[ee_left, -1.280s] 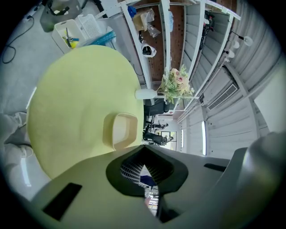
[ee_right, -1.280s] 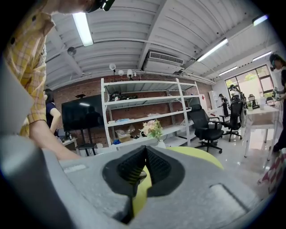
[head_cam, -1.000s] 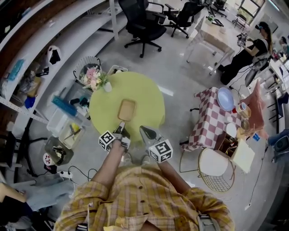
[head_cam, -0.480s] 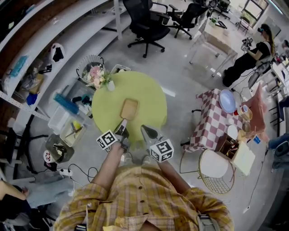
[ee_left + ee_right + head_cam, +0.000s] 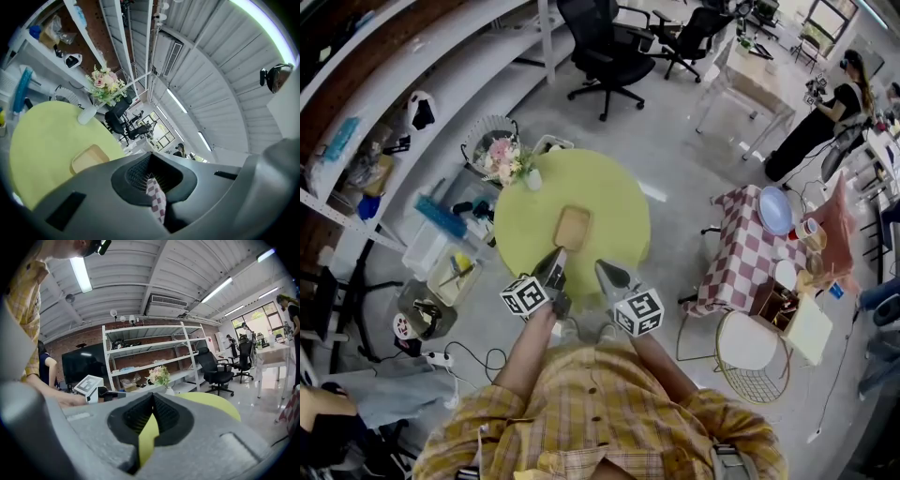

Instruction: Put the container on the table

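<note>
A shallow tan container (image 5: 573, 228) sits flat near the middle of a round yellow-green table (image 5: 614, 197), and its inside looks bare in both the head view and the left gripper view. A person in a yellow plaid shirt (image 5: 600, 412) holds both grippers over the table's near edge. The left gripper (image 5: 558, 255) points toward the container's near end and does not touch it; its jaws are drawn together with nothing between them, and only a sliver of checked cloth shows through the slit. The right gripper (image 5: 600, 268) hangs just beside it, to the container's right. Its jaws are likewise closed and empty, with a strip of the tabletop visible through the gap. At the table's far left edge a small white vase (image 5: 532, 179) holds a bunch of pink and white flowers (image 5: 508, 161). On the floor to the left, a clear bin (image 5: 455, 275) holds yellow and dark items too small to name. To the right, a red-and-white checked table (image 5: 733, 255) carries a blue plate (image 5: 775, 208) and some cups.
</note>
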